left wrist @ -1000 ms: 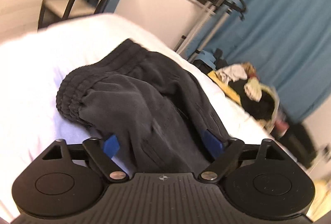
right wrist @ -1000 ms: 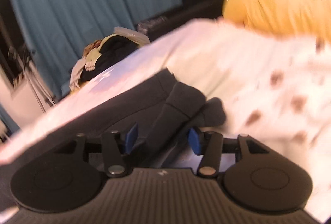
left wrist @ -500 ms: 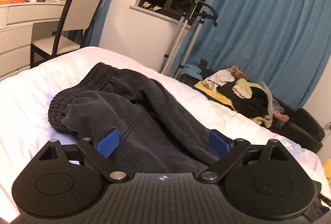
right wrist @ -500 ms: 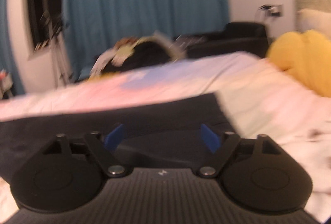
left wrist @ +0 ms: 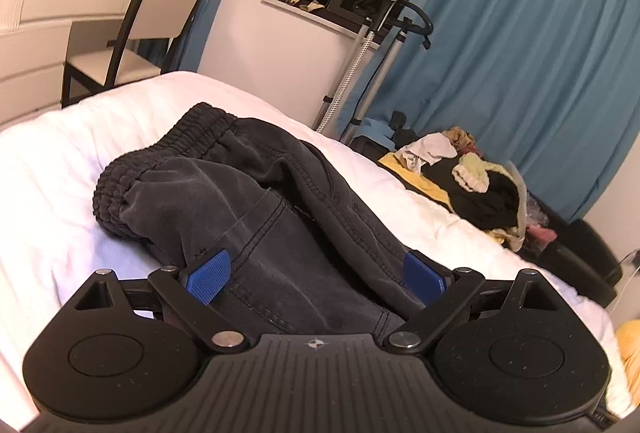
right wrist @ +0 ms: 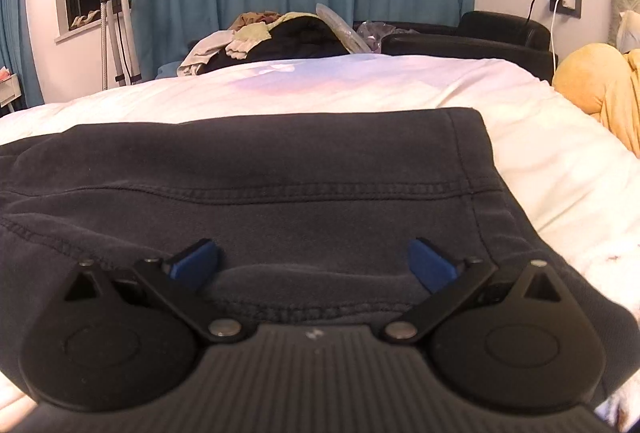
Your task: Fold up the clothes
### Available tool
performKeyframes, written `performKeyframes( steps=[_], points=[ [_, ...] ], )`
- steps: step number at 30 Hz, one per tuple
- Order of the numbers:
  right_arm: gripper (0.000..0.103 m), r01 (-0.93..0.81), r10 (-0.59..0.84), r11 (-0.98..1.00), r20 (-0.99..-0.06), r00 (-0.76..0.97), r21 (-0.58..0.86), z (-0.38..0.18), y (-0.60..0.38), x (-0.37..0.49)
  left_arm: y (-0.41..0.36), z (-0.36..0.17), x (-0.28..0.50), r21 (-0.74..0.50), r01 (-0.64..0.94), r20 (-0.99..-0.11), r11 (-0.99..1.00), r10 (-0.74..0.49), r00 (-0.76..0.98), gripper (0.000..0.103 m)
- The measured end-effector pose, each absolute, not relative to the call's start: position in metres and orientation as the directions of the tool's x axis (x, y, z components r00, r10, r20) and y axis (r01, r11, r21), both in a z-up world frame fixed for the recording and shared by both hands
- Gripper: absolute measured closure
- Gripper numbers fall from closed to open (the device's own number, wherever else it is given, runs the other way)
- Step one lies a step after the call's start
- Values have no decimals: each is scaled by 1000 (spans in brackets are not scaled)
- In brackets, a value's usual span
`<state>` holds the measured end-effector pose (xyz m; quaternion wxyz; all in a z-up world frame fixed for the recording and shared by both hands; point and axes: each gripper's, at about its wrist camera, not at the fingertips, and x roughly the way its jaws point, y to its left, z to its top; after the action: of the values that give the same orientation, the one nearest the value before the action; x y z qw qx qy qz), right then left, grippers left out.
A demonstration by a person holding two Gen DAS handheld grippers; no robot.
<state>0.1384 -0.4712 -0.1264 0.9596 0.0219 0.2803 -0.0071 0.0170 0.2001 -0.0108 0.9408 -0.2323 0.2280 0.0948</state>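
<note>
Dark grey sweatpants [left wrist: 256, 193] lie on the white bed [left wrist: 48, 169], elastic waistband bunched toward the far left in the left wrist view. My left gripper [left wrist: 316, 275] is open just above the cloth, its blue pads [left wrist: 208, 275] spread on either side of a raised fold. In the right wrist view the same sweatpants [right wrist: 280, 169] spread flat, with a hemmed edge at the right. My right gripper [right wrist: 314, 265] is open too, low over the fabric with nothing pinched between the blue pads [right wrist: 432, 265].
A heap of mixed clothes [left wrist: 460, 173] sits beyond the bed's far edge by the blue curtain [left wrist: 520, 33]. A chair [left wrist: 160, 17] and white dresser [left wrist: 44, 13] stand left. A yellow plush [right wrist: 600, 93] lies on the bed at right, a black armchair [right wrist: 480, 33] behind.
Both grippers opened wider and let the sweatpants go; the cloth settled flat on the bed. The right view swung from tilted and blurred to level, and the left gripper pulled back slightly.
</note>
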Motion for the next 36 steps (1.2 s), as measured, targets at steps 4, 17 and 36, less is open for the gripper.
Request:
performKeyframes(
  steps=[4, 17, 36],
  points=[
    [0, 23, 17, 997, -545, 839, 67, -127, -475, 140, 204, -11, 14, -425, -284, -471, 860, 58, 880, 8],
    [0, 21, 18, 998, -543, 840, 65, -128, -483, 137, 217, -11, 5, -499, -282, -442, 819, 40, 896, 8],
    [0, 21, 18, 998, -543, 840, 66, -126, -479, 138, 221, -16, 4, -535, -291, -452, 793, 22, 892, 8]
  ],
)
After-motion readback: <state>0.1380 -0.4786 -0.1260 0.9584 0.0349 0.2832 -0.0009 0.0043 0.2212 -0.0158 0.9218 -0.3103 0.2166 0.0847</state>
